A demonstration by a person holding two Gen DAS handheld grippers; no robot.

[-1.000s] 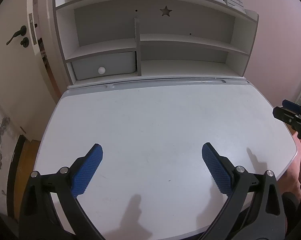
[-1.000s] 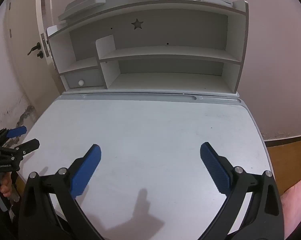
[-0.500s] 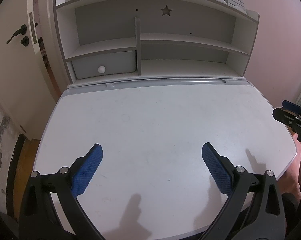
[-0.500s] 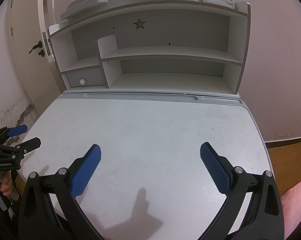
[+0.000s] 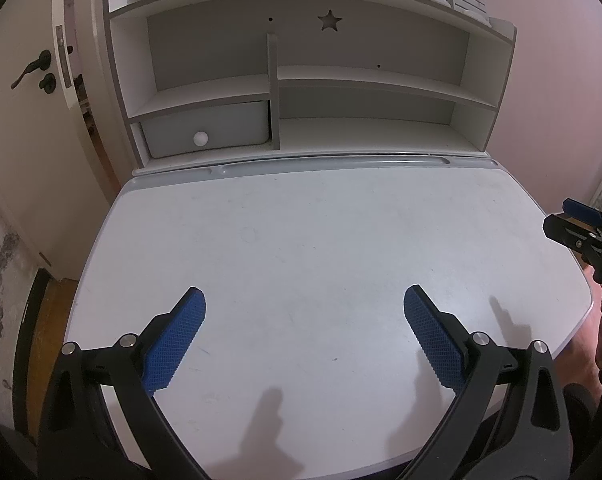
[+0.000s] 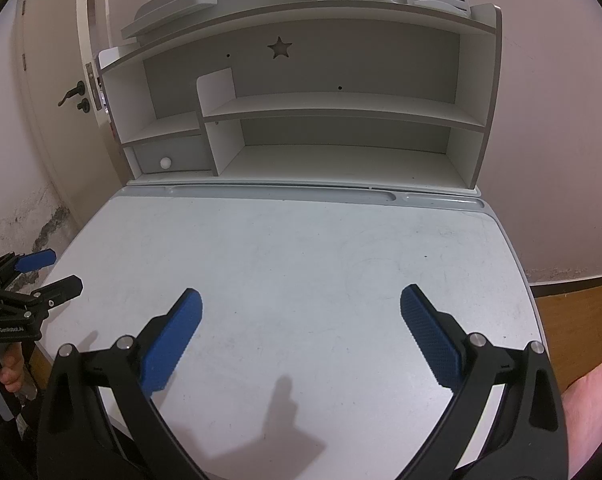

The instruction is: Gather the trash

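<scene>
Fingers [image 5: 175,338] of the left gripper [image 5: 304,304] are spread wide, holding nothing, above the white worktop [image 5: 321,240]; the right gripper [image 5: 577,224] shows at its right edge. No trash shows.

Right view: the right gripper's 2 fingers [image 6: 431,334] likewise spread, hutch [image 6: 301,112] behind.

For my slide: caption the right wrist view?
Open right gripper above a white desk facing a shelf hutch.
</scene>
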